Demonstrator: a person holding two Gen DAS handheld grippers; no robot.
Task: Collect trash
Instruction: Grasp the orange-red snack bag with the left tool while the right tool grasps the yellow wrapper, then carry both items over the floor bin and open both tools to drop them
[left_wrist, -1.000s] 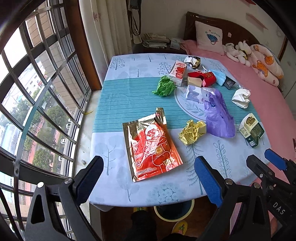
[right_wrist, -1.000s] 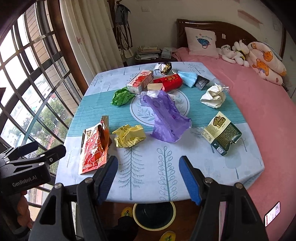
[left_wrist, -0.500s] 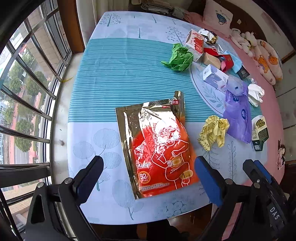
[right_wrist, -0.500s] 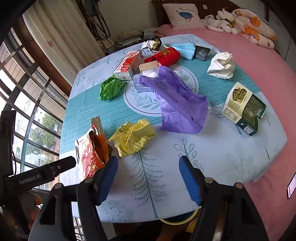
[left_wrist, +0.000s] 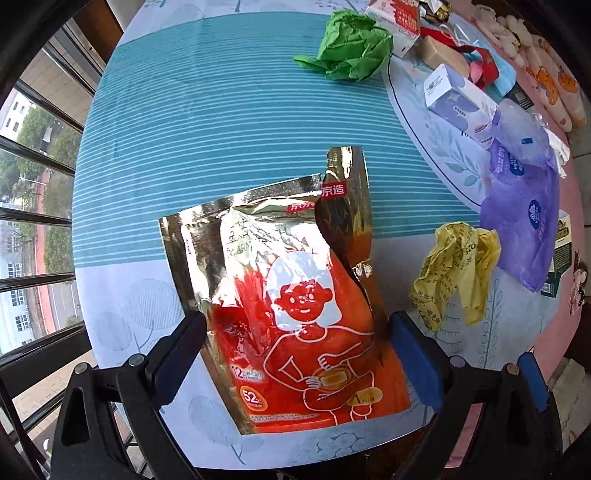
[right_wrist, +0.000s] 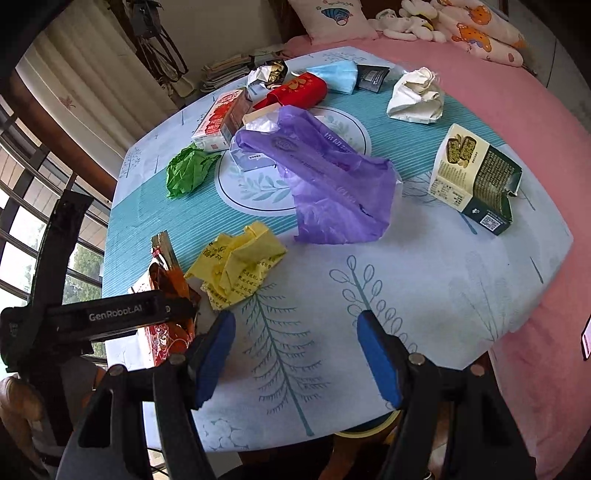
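Left wrist view: left gripper (left_wrist: 295, 339) sits low over the red foil pouch (left_wrist: 295, 295), fingers spread wide, one on each side of the pouch's lower half, not pinching it. Pouch lies flat near the table's (left_wrist: 184, 110) near edge, torn top corner sticking up. Crumpled yellow bag (left_wrist: 454, 269) just right of it, purple bag (left_wrist: 524, 218) beyond, green paper wad (left_wrist: 351, 48) farther back. Right wrist view: right gripper (right_wrist: 295, 354) hovers over bare tablecloth near the table edge, jaws wide apart, holding nothing. Green snack box (right_wrist: 476, 177) sits well to its right.
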